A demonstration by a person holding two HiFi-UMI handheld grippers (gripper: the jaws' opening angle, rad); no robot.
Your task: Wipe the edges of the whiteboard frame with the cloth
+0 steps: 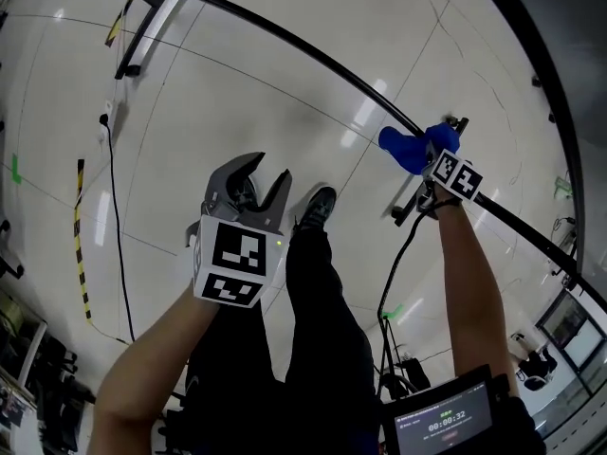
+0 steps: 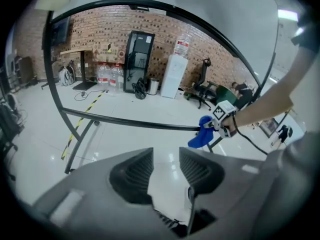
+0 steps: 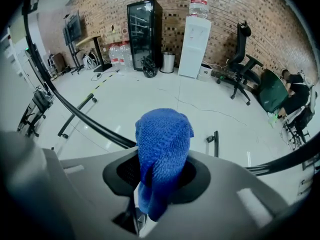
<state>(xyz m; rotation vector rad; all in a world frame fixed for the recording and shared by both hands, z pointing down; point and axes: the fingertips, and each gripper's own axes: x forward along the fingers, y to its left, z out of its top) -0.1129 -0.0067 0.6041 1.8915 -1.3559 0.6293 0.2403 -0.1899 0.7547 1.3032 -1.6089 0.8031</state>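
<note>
A black whiteboard frame bar (image 1: pixel 285 36) curves across the head view over the glossy white floor. My right gripper (image 1: pixel 434 148) is shut on a blue cloth (image 1: pixel 406 148), and the cloth lies against that bar at the upper right. In the right gripper view the cloth (image 3: pixel 162 144) bulges out between the jaws and hides them, with the bar (image 3: pixel 85 119) just behind. My left gripper (image 1: pixel 268 167) hangs over the floor, left of the bar and apart from it. It stands open (image 2: pixel 166 154) with nothing between its fingers. From there I see the cloth (image 2: pixel 200 136) on the bar (image 2: pixel 130 123).
The frame's legs stand on the floor (image 2: pixel 75 139). A black cable (image 1: pixel 114 207) and yellow-black tape (image 1: pixel 79 245) run along the floor at left. The person's shoe (image 1: pixel 318 207) is below the bar. A fridge (image 3: pixel 145 34), water dispenser (image 3: pixel 197 44) and office chairs (image 3: pixel 242 59) line the brick wall.
</note>
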